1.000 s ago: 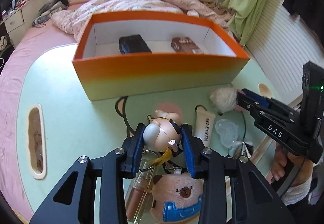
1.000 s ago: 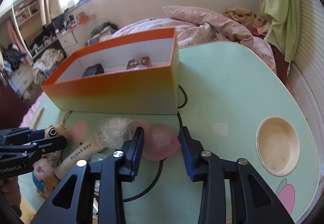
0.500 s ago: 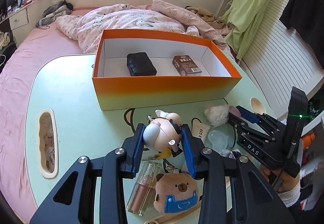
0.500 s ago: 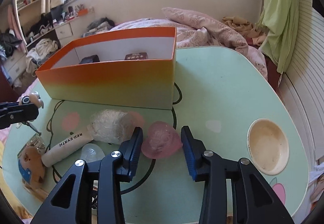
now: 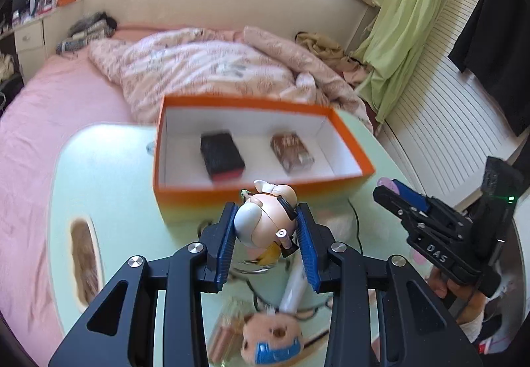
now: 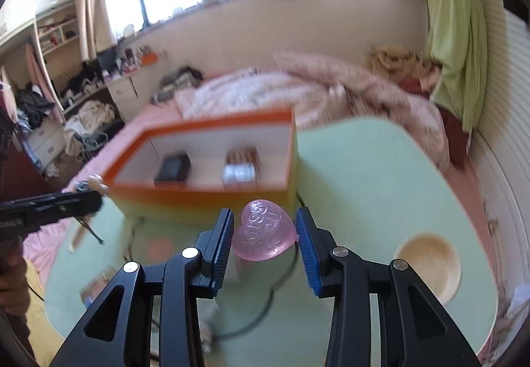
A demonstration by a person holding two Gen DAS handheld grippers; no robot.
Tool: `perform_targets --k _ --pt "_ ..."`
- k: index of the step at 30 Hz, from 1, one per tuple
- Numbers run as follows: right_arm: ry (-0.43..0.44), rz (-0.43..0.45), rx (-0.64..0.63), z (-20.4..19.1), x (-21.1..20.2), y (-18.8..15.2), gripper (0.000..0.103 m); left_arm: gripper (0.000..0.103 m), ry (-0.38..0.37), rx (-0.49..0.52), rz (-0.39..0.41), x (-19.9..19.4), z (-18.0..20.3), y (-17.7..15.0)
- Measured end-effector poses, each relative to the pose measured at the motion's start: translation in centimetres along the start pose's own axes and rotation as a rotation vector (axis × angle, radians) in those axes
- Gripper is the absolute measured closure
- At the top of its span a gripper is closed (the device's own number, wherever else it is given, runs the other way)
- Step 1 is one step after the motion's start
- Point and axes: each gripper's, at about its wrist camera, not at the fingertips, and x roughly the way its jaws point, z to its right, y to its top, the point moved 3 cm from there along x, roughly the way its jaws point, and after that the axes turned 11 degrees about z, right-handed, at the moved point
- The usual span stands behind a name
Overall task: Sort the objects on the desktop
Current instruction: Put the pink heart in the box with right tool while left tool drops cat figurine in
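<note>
1. The left tongs (image 5: pixel 266 231) grip a small doll (image 5: pixel 266 222) between their blue pads, lifted above the tabletop (image 5: pixel 106 181).
2. The right tongs (image 6: pixel 264 234) grip a pink heart (image 6: pixel 263 231), also lifted.
3. Just ahead of both tongs sits an orange box (image 5: pixel 261 201), open, holding a black block (image 5: pixel 221 156) and a brown pack (image 5: pixel 291 153).
4. Below the left tongs lie a bear plush (image 5: pixel 271 337) and a white tube (image 5: pixel 293 292).

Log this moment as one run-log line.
left gripper: shut on figurine | right gripper: shut on pink heart | orange box: holds black item, brown packet
</note>
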Motion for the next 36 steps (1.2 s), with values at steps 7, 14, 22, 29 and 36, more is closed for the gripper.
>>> perform_targets --k 7,14,22,29,36 --pt "0.062 -0.035 -0.015 -2.3 5.3 3.4 0.066 0.066 -0.010 0.010 0.003 2.9 0.1 4.1" --pt "0.096 -0.136 -0.038 -4.5 11.7 3.6 0.066 0.066 0.081 -0.030 -0.070 9.0 -2.7 5.3" --pt "0.139 -0.189 -0.023 -4.8 14.2 3.1 0.065 0.066 0.139 -0.098 -0.078 11.3 -5.6 4.9" --pt "0.156 -0.150 0.047 -4.0 13.4 4.1 0.062 0.061 0.101 -0.134 -0.045 9.7 -5.8 5.4" --pt "0.159 -0.088 0.097 -2.1 7.4 5.0 0.060 0.061 0.081 -0.039 0.004 4.1 -4.1 4.3"
